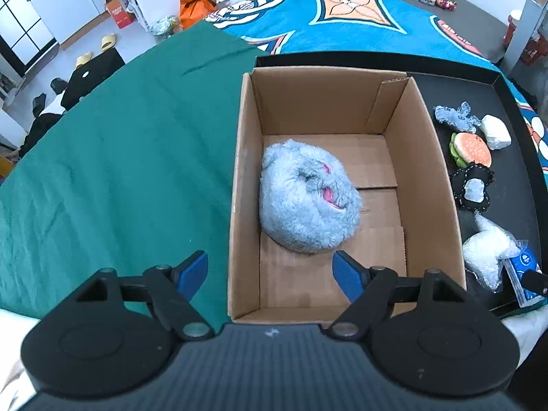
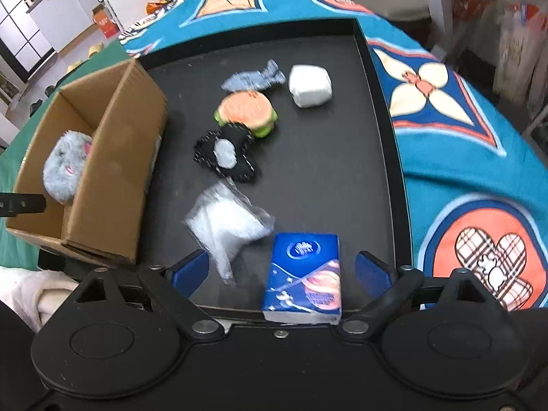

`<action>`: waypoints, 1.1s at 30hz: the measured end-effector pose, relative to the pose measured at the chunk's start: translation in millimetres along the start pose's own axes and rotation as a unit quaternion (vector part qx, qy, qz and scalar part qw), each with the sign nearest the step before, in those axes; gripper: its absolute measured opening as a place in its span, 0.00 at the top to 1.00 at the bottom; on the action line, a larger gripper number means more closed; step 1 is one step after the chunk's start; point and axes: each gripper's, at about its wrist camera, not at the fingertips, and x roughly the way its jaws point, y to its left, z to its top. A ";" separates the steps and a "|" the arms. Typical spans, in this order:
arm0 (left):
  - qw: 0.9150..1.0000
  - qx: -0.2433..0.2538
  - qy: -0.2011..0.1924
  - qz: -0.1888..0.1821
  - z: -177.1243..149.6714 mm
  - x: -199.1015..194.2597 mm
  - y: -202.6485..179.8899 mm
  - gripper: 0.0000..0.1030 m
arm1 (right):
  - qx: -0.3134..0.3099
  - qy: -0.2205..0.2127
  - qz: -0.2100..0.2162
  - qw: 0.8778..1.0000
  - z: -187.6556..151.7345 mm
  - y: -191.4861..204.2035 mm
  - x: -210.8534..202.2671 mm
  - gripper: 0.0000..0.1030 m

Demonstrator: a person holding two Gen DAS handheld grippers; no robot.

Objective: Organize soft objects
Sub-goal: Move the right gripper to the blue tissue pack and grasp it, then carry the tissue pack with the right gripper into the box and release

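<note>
One in, plenty to go! The fluffy grey toy (image 1: pixel 308 198) sits inside the cardboard box (image 1: pixel 424 157), against its left wall. On the black tray (image 2: pixel 342 178) beside it wait the tissue pack (image 2: pixel 303 277), plastic bag (image 2: pixel 229 222), black toy (image 2: pixel 226 154), burger toy (image 2: pixel 246 111), blue fish toy (image 2: pixel 255 78) and white cube (image 2: pixel 310 85). The left tool (image 1: pixel 270 272) hovers over the box's near end, jaws apart, empty. The right tool (image 2: pixel 281 270) hangs low over the tray's near edge, jaws spread either side of the tissue pack, not gripping it.
</note>
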 end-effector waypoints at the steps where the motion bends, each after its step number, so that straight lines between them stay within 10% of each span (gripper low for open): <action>1: 1.000 0.000 0.002 0.002 0.5 0.2 -0.7 0.24 | 0.002 0.005 0.001 1.000 -1.4 -2.2 2.2 0.10; 7: 1.000 0.012 0.002 0.015 0.8 -1.8 -7.2 0.24 | 0.008 0.031 0.014 0.999 -5.4 -11.0 16.5 0.23; 11: 1.000 0.013 0.005 0.025 1.0 -1.1 -9.2 0.24 | 0.008 0.051 0.016 0.999 -8.4 -16.5 25.7 0.49; 33: 0.999 0.017 -0.006 0.041 0.5 -2.8 -10.8 0.24 | 0.020 -0.029 0.025 0.999 15.2 -17.5 -6.8 0.50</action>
